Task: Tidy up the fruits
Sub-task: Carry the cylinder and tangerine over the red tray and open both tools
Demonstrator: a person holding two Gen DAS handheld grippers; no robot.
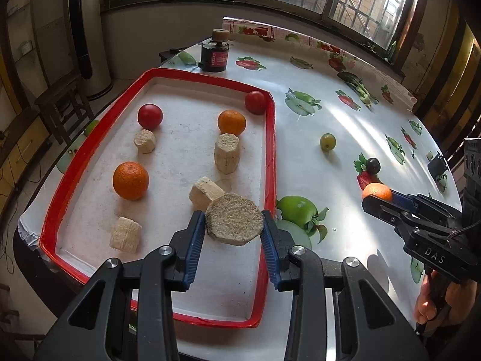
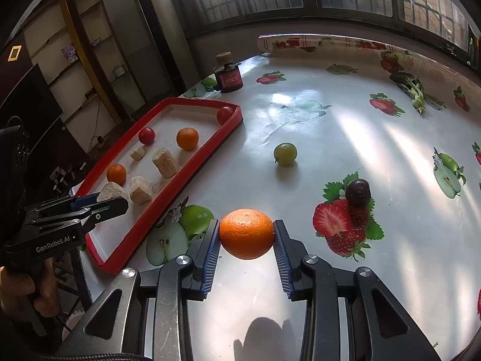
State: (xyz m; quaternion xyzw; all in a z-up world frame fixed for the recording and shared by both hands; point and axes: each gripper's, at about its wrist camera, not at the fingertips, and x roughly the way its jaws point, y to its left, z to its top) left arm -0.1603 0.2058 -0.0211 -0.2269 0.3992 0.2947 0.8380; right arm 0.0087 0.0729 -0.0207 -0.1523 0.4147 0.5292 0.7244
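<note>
My left gripper (image 1: 234,221) is shut on a pale cut sugarcane piece (image 1: 234,222) and holds it above the near right part of the red-rimmed tray (image 1: 270,150). The tray holds two oranges (image 1: 131,180), two red tomatoes (image 1: 150,116) and several more cane pieces (image 1: 227,152). My right gripper (image 2: 246,234) is shut on an orange (image 2: 246,234) above the table, right of the tray. A green grape (image 2: 285,154) and a dark grape (image 2: 357,192) lie loose on the table.
A dark jar with a cork lid (image 1: 214,51) stands beyond the tray's far end. The table (image 1: 345,138) has a glossy fruit-print cover. A window runs along the far wall; the table's left edge drops off beside the tray.
</note>
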